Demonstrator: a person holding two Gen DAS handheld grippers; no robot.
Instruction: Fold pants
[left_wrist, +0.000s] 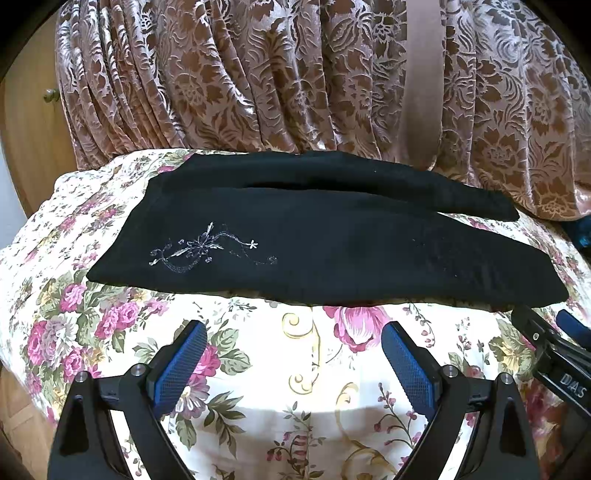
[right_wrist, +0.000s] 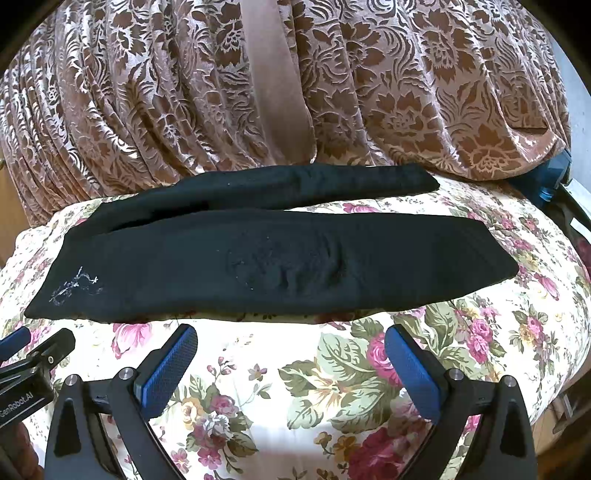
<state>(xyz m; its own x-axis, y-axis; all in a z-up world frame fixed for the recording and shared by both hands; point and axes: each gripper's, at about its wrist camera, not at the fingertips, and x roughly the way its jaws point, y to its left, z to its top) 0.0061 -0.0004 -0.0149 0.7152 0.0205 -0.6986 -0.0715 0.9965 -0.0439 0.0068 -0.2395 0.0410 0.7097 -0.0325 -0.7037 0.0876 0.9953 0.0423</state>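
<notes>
A brown patterned curtain hangs behind a surface covered by a flowered cloth. The black pants lie flat across the cloth's far half, legs side by side along the far edge, a pale embroidered flower at their left end. Near the front edge, the left gripper and right gripper both hover spread wide, holding nothing, just short of the pants.
</notes>
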